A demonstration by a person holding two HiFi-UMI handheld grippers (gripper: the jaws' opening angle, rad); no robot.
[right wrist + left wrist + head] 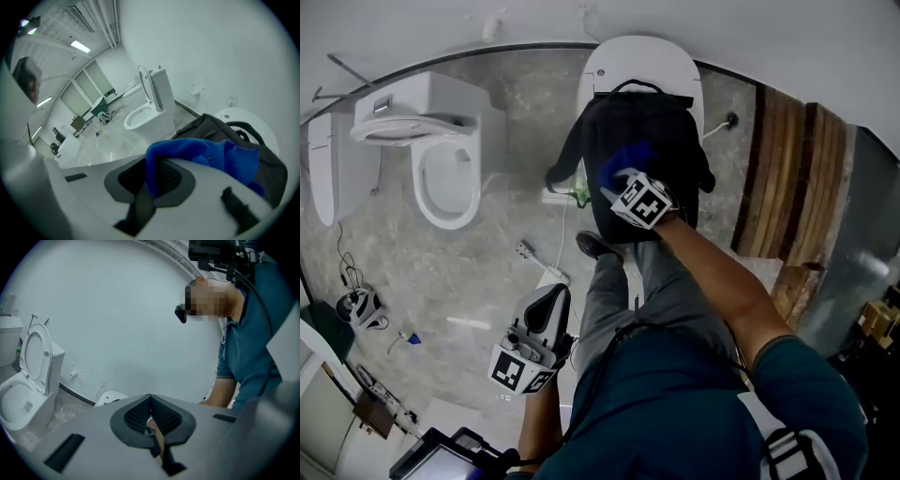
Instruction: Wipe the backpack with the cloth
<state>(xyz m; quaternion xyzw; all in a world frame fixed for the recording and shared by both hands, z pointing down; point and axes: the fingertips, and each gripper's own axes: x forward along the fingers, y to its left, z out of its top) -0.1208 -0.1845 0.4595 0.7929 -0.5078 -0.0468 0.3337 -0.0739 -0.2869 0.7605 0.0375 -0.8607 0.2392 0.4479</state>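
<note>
Backpack [652, 141]: black, sitting on the closed lid of a white toilet [623, 52] at 12 o'clock in the head view.
Cloth [206, 154]: blue and bunched, lying against the backpack's upper face.
Right gripper [619, 183]: fingers clamped on the cloth, over the middle of the backpack.
Left gripper [151, 401]: fingers closed together with nothing between them, held low at 7 o'clock from the backpack and well apart from it.
Second toilet [441, 169]: seat up, at 9 o'clock from the backpack.
</note>
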